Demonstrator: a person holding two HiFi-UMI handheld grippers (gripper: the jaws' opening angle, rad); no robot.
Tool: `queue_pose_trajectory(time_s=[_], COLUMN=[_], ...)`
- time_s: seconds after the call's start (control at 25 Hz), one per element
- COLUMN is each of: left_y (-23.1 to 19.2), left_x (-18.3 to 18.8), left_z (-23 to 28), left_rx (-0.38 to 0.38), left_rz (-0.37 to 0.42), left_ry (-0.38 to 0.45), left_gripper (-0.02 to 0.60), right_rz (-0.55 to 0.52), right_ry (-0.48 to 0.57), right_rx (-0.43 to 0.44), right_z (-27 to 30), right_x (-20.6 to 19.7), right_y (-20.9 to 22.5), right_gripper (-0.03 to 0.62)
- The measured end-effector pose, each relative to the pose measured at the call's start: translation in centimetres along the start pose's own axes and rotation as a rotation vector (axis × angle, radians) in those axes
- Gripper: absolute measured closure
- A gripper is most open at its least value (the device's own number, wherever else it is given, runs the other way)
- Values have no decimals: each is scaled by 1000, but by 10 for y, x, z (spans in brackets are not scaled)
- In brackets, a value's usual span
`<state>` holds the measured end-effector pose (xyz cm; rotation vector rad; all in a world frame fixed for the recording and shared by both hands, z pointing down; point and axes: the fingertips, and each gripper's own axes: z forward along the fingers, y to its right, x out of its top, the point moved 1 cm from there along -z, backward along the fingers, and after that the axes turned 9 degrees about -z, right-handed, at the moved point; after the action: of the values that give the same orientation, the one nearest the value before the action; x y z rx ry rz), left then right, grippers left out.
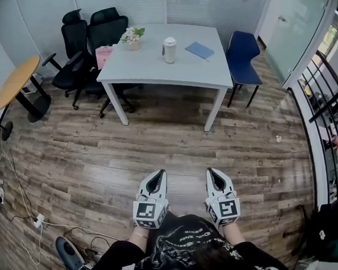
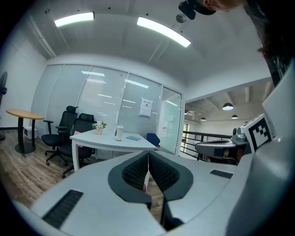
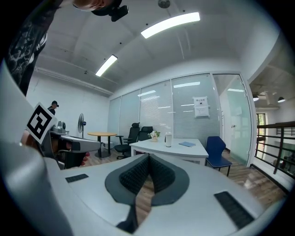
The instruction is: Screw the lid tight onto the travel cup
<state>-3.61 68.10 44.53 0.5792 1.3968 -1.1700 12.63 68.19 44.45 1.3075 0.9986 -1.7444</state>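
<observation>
The left gripper (image 1: pixel 158 174) and the right gripper (image 1: pixel 212 172) are held side by side low over the wooden floor (image 1: pixel 159 155), well apart from the white table (image 1: pixel 148 70). In each gripper's own view the ribbed pads meet tip to tip with nothing between them, so both are closed and empty. The travel cup (image 1: pixel 169 50) stands upright near the middle of the table, between a flower pot (image 1: pixel 132 37) and a blue notebook (image 1: pixel 200 50). Its lid (image 1: pixel 169 40) sits on top, but from here it is too small to tell how far it is screwed down. A pink thing (image 1: pixel 104 54) at the table's left edge is partly hidden and cannot be made out. Black office chairs (image 1: pixel 88 34) stand behind that corner and a blue chair (image 1: pixel 242 50) stands at the right. The person's dark shirt (image 1: pixel 181 245) is cut off by the bottom edge.
</observation>
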Motion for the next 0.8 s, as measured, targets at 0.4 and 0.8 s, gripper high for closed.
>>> queue_pose_trajectory(time_s=[0.4, 0.8], left_y=[1, -29], left_x=[2, 13], left_z=[2, 34], left_rx=[-125, -202], left_rz=[-39, -33], left_ry=[-12, -32], left_gripper=[279, 219], right_rz=[49, 26], right_ry=[36, 17], right_rx=[126, 92], right_z=[11, 57], right_x=[5, 8], right_y=[-21, -15], right_gripper=[345, 281])
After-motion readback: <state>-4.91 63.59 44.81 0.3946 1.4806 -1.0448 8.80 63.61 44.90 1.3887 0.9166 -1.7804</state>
